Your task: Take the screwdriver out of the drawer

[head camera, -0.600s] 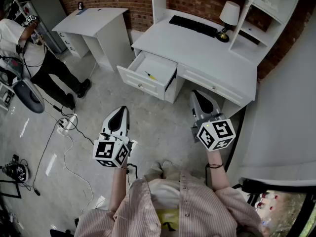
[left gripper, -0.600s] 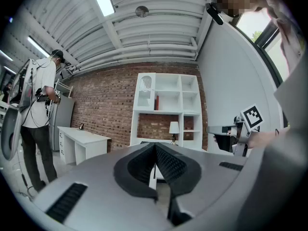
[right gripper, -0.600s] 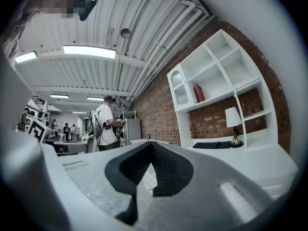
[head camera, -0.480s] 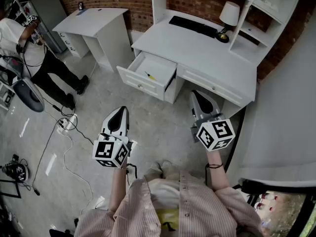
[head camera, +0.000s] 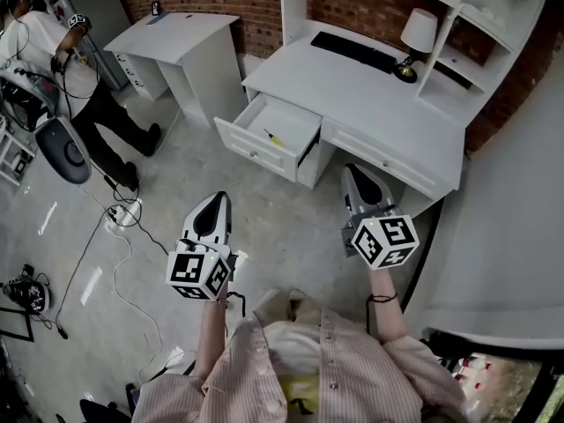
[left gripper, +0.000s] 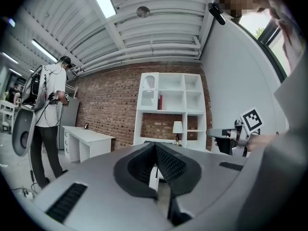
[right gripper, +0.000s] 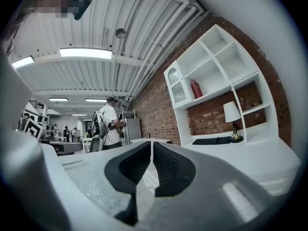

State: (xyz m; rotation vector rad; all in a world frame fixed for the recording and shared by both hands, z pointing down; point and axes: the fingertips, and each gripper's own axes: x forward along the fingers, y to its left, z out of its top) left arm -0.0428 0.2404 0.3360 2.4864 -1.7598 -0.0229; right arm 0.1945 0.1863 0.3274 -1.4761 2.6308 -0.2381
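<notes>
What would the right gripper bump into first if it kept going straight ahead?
Probably the white desk: the right gripper points level at its front, just right of the open drawer, with nothing in between. Its height is hard to judge, so it might skim over the top.

Bare floor (head camera: pixel 273 218) lies open before the drawer (head camera: pixel 256 151). Its top is uncovered; the bench (head camera: pixel 379 95) edge borders its back.
</notes>
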